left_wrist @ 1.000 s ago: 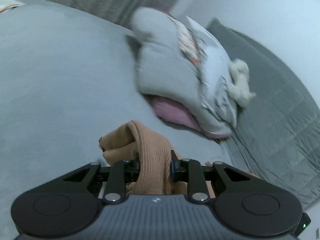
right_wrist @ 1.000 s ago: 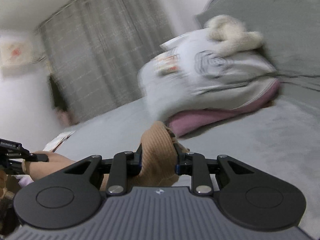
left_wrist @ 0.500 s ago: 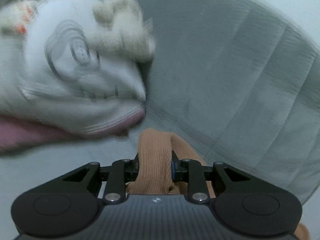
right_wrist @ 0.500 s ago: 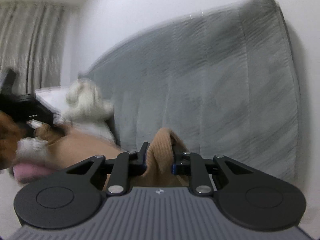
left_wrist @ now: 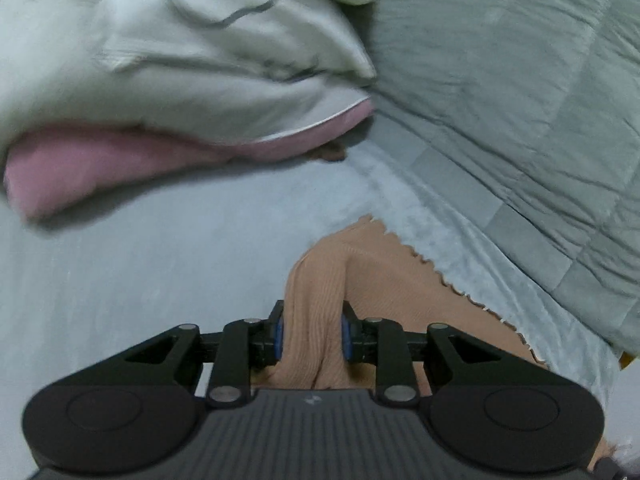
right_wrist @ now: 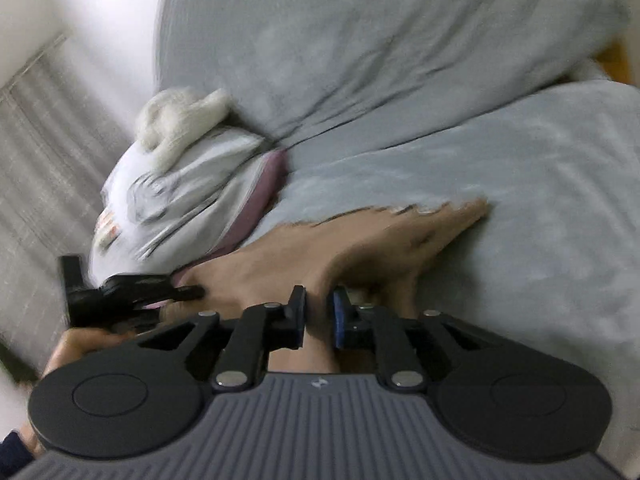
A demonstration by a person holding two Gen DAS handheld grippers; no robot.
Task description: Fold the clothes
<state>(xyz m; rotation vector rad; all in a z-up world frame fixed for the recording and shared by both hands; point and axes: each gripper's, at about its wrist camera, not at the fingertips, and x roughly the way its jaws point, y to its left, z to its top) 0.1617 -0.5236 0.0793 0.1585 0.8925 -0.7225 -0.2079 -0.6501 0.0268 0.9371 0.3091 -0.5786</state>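
A tan ribbed knit garment [left_wrist: 384, 280] with a scalloped hem lies partly spread on the grey bed [left_wrist: 140, 280]. My left gripper [left_wrist: 312, 334] is shut on a bunched fold of it, low over the bed. My right gripper [right_wrist: 318, 316] is shut on another part of the same garment [right_wrist: 360, 240], which stretches away to the right across the bed. The left gripper [right_wrist: 132, 292] also shows in the right wrist view, at the left, beside the garment.
A pile of pillows, white over pink [left_wrist: 160, 80], lies just beyond the garment, with a fluffy white toy [right_wrist: 180, 116] on top. A grey quilted headboard cushion [left_wrist: 520, 80] rises at the right. Curtains [right_wrist: 40, 140] hang at the left.
Both grippers have swung round toward the headboard and come down, still holding the garment. The garment now lies spread on the bed with its hem showing.
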